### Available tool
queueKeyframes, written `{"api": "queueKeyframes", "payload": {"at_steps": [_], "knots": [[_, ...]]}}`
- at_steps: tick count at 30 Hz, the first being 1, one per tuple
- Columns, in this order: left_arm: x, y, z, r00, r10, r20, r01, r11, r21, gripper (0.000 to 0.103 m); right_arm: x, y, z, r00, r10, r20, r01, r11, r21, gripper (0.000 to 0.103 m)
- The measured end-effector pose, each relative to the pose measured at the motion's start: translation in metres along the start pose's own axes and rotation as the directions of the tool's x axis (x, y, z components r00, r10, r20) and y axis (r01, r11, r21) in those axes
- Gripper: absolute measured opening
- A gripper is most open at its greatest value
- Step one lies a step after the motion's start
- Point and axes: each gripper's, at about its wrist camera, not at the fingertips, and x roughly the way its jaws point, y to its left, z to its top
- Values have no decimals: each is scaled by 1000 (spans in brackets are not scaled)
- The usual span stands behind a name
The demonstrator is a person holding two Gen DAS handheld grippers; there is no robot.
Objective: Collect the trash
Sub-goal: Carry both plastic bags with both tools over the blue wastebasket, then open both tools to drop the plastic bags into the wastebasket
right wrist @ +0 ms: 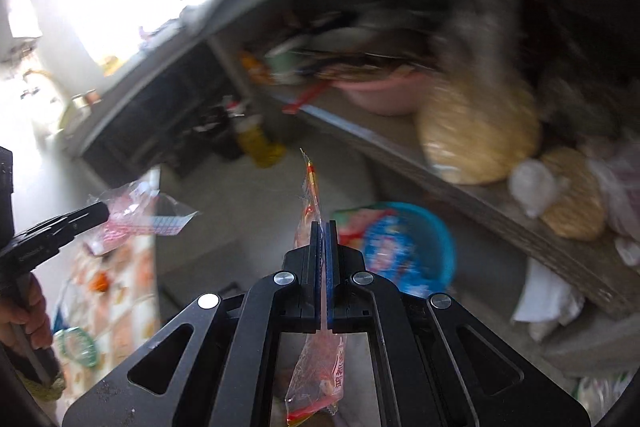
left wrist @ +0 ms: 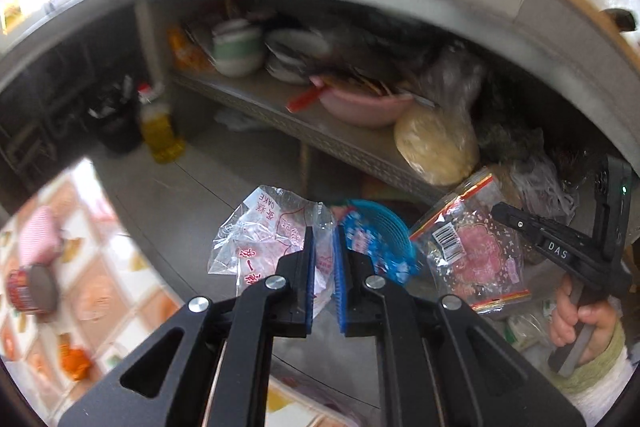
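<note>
1. your left gripper (left wrist: 324, 251) is clenched on a crumpled clear wrapper (left wrist: 260, 239) with red print; most of the film bunches out to the left of the pads, so the pinch sits near one edge of it.
2. your right gripper (right wrist: 324, 247) is clamped tight on a flat clear packet with red and yellow trim (right wrist: 314, 363). from the right wrist you see it edge-on, running between the pads and hanging below them; from the left wrist the same packet (left wrist: 468, 247) shows its barcode face.
3. holding one piece in each hand looks deliberate: both can go to the bin together.
4. the blue basket (right wrist: 436, 247) sits on the floor, just in front of the lower shelf edge (left wrist: 352, 147), already with a printed wrapper inside. both grippers point down toward it, so i judge it to be the trash bin you are aiming for.
5. neither piece is over the basket's opening for certain; the blur makes that hard to tell.
6. light film clings to pads, so expect the wrappers to stick when you let go.
7. the pink basin (left wrist: 360, 107) and the bagged yellow goods (left wrist: 436, 147) on the shelf look like stored things, not trash.
</note>
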Motion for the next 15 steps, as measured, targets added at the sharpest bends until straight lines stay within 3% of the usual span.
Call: {"api": "queueKeyframes", "payload": {"at_steps": [5,15], "knots": [[67,-11,12,993,-40,-113,39,999,-11,8,28,-27,-3,998,-51,-43,54,997,58,0],[178,-24,32,962,-55,-267,48,998,-35,11,107,-39,18,993,-43,-107,56,990,127,0]]}}
